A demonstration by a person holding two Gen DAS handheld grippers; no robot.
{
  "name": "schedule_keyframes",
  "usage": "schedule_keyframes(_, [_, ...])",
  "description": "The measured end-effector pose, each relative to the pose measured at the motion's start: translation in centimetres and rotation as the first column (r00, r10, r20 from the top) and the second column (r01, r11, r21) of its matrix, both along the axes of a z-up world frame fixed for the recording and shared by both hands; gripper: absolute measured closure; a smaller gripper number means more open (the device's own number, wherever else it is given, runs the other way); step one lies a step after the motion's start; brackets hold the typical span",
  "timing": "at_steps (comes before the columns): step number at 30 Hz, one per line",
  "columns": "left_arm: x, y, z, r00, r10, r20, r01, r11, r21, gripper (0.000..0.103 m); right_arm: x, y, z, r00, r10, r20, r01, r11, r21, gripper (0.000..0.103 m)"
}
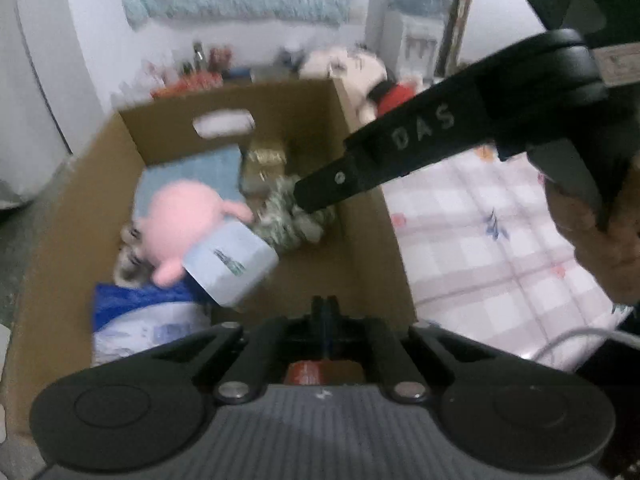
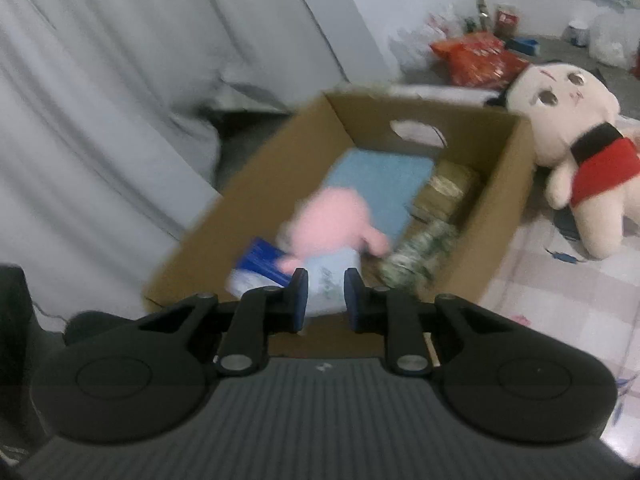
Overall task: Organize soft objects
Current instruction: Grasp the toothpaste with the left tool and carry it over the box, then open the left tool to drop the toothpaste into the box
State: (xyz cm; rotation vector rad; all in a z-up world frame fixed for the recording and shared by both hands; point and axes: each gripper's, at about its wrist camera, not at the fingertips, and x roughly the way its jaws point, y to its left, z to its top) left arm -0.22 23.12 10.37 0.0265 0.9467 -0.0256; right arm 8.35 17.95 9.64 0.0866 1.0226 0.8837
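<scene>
An open cardboard box (image 1: 368, 208) (image 2: 508, 184) holds a pink plush (image 1: 180, 220) (image 2: 332, 220), a pale blue soft pack (image 1: 232, 264) (image 2: 328, 280), a blue towel (image 1: 192, 176) (image 2: 380, 180), a camouflage cloth bundle (image 1: 288, 216) (image 2: 420, 256) and a blue and white bag (image 1: 140, 316) (image 2: 260, 264). My left gripper (image 1: 325, 308) is shut and empty above the box's near wall. My right gripper (image 2: 325, 300) is open and empty above the box; its finger (image 1: 340, 180) reaches over the box in the left wrist view. A large cream doll in a red top (image 2: 576, 160) (image 1: 372, 80) lies beside the box.
The box stands on a pink checked sheet (image 1: 500, 232) (image 2: 560, 300). A white curtain (image 2: 120, 120) hangs to the left. Snack bags (image 2: 476, 60) and bottles (image 2: 496, 16) lie by the far wall. A water dispenser (image 1: 420, 28) stands at the back.
</scene>
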Motion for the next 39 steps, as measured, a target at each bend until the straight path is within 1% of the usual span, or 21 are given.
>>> schedule_keyframes(2, [1.1, 0.2, -1.5, 0.998, -0.012, -0.055, 0.011, 1.0, -0.009, 0.102, 0.0, 0.6, -1.0, 1.0, 0.008, -0.001, -0.008, 0.999, -0.043, 0.084])
schedule_keyframes(4, [1.2, 0.2, -2.1, 0.997, -0.009, -0.08, 0.009, 1.0, 0.007, 0.092, -0.2, 0.7, -1.6, 1.0, 0.017, 0.014, -0.016, 0.998, -0.064, 0.084])
schedule_keyframes(6, [1.0, 1.1, -2.3, 0.994, -0.013, -0.111, 0.013, 1.0, -0.006, 0.061, -0.1, 0.1, -1.8, 1.0, 0.021, 0.016, -0.02, 0.998, -0.059, 0.084])
schedule_keyframes(7, [0.9, 1.6, -2.2, 0.99, -0.011, -0.141, 0.007, 0.999, -0.031, 0.055, -0.2, -0.3, -1.8, 1.0, 0.022, 0.015, -0.021, 0.998, -0.055, 0.084])
schedule_keyframes(8, [0.9, 1.9, -2.3, 0.984, -0.011, -0.177, 0.002, 0.999, -0.052, 0.044, -0.3, -0.6, -1.8, 1.0, 0.023, 0.013, -0.022, 0.999, -0.047, 0.084])
schedule_keyframes(9, [0.8, 2.3, -2.4, 0.978, -0.01, -0.207, -0.002, 0.998, -0.057, 0.034, -0.2, -0.7, -1.8, 1.0, 0.029, 0.011, -0.028, 0.999, -0.042, 0.083])
schedule_keyframes(11, [0.8, 2.9, -2.6, 0.959, -0.014, -0.282, -0.002, 0.998, -0.059, 0.021, -0.3, -1.1, -1.8, 0.999, 0.035, 0.017, -0.034, 0.999, -0.037, 0.082])
schedule_keyframes(13, [1.4, 3.5, -3.1, 0.935, -0.014, -0.356, -0.023, 0.995, -0.099, 0.025, -0.8, -1.8, -1.3, 0.999, 0.039, 0.023, -0.039, 0.999, -0.026, 0.082])
schedule_keyframes(14, [2.2, 3.7, -3.8, 0.906, -0.036, -0.422, -0.024, 0.99, -0.136, 0.038, -0.9, -2.0, -1.3, 0.999, 0.041, 0.021, -0.041, 0.999, -0.02, 0.082])
schedule_keyframes(15, [2.8, 3.8, -4.5, 0.882, -0.049, -0.469, -0.028, 0.987, -0.155, 0.071, -0.9, -2.1, -1.3, 0.999, 0.039, 0.015, -0.038, 0.999, -0.011, 0.082])
schedule_keyframes(18, [4.1, 3.9, -6.9, 0.819, -0.043, -0.572, -0.089, 0.975, -0.202, 0.073, -0.8, -2.6, -1.4, 0.999, 0.036, -0.006, -0.035, 0.999, 0.009, 0.082])
schedule_keyframes(19, [4.2, 3.9, -7.0, 0.821, -0.027, -0.571, -0.107, 0.974, -0.199, 0.073, -0.7, -2.7, -1.3, 0.999, 0.038, -0.007, -0.038, 0.999, 0.016, 0.082])
schedule_keyframes(22, [4.3, 2.7, -5.7, 0.907, -0.017, -0.421, -0.032, 0.994, -0.107, 0.073, -0.5, -3.4, -1.1, 1.0, 0.029, -0.006, -0.029, 0.999, 0.033, 0.082])
schedule_keyframes(24, [4.9, 2.8, -5.4, 0.942, 0.012, -0.336, -0.059, 0.99, -0.128, 0.071, -0.2, -3.9, -0.9, 1.0, 0.015, 0.0, -0.015, 0.999, 0.038, 0.082])
schedule_keyframes(25, [5.5, 3.0, -5.6, 0.948, 0.038, -0.316, -0.09, 0.984, -0.153, 0.072, -0.1, -4.0, -0.8, 1.0, 0.009, 0.005, -0.009, 0.999, 0.04, 0.082])
schedule_keyframes(29, [7.5, 3.2, -7.3, 0.961, 0.111, -0.251, -0.149, 0.98, -0.135, 0.068, 0.4, -4.7, -0.6, 1.0, -0.017, 0.011, 0.017, 0.998, 0.054, 0.082])
schedule_keyframes(31, [7.6, 3.4, -7.0, 0.974, 0.111, -0.198, -0.142, 0.978, -0.15, 0.06, 0.4, -4.9, -0.5, 0.999, -0.019, 0.029, 0.017, 0.998, 0.057, 0.082])
schedule_keyframes(32, [7.7, 3.4, -6.8, 0.97, 0.11, -0.216, -0.145, 0.977, -0.155, 0.055, 0.3, -5.0, -0.4, 0.999, -0.016, 0.038, 0.014, 0.998, 0.057, 0.082])
schedule_keyframes(33, [7.5, 3.7, -6.7, 0.967, 0.109, -0.23, -0.148, 0.976, -0.16, 0.056, 0.2, -5.3, -0.3, 0.999, -0.021, 0.045, 0.019, 0.998, 0.061, 0.082])
schedule_keyframes(37, [5.6, 3.8, -6.2, 0.955, 0.086, -0.282, -0.12, 0.987, -0.106, 0.072, -0.1, -6.6, -0.2, 0.998, -0.043, 0.05, 0.038, 0.995, 0.089, 0.082])
schedule_keyframes(39, [5.2, 3.8, -6.6, 0.947, 0.07, -0.314, -0.109, 0.988, -0.109, 0.071, -0.2, -7.5, -0.2, 0.997, -0.062, 0.04, 0.058, 0.993, 0.104, 0.082])
